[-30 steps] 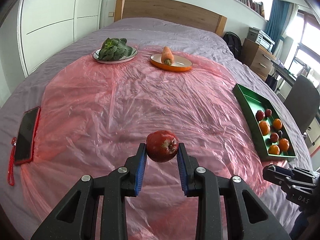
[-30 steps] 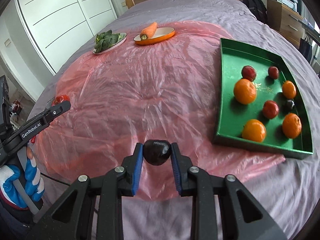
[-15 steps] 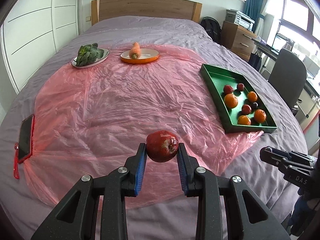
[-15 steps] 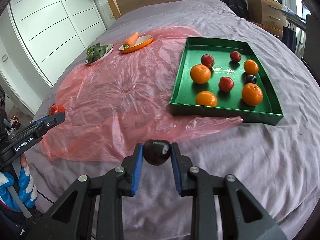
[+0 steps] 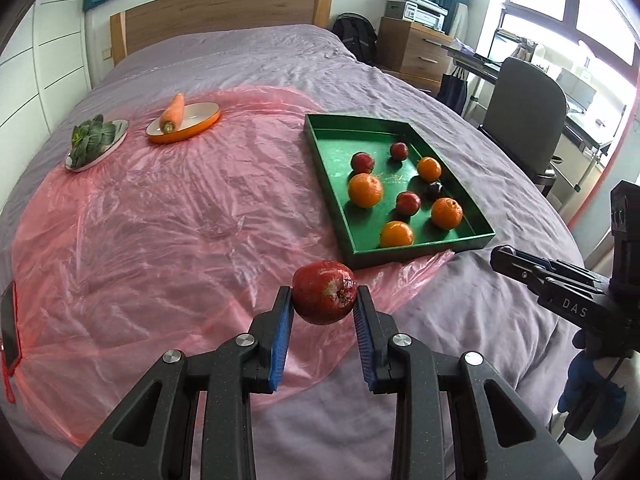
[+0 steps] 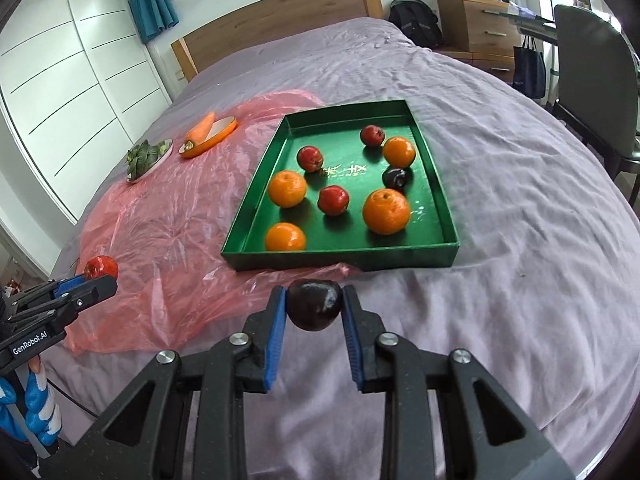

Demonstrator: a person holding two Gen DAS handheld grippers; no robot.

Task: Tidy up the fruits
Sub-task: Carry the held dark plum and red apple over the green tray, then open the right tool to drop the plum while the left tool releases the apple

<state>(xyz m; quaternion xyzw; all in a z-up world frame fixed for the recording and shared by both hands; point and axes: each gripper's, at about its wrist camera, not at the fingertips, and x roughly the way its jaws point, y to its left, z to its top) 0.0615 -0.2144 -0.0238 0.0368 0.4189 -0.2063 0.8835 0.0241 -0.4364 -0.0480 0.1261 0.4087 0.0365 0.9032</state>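
Greens [image 5: 91, 140] lie on a pale plate at the far left of the pink plastic sheet [image 5: 160, 216], which covers the middle of the bed [image 5: 248, 60]. Just to the right of them a carrot [image 5: 173, 113] rests on an orange dish [image 5: 188, 124]. Nearer the camera, the left gripper [image 5: 324, 306] is closed on a red fruit [image 5: 325, 298]; its blue fingers [image 5: 280, 336] press both sides of the fruit and hold it in the air above the near edge of the sheet.

Further right stands the green tray [image 6: 340, 258], with its left part on the plastic sheet and its right part on the purple bed cover. Inside it lie four oranges, three small red fruits and one dark plum, all apart from each other. In front of the near wall of the tray, the right gripper [image 6: 315, 308] is closed on a dark plum [image 6: 315, 304], which is held between the fingers above the bed cover, outside the tray. In the right wrist view the left gripper with its red fruit is seen at the far left, well apart from the tray.
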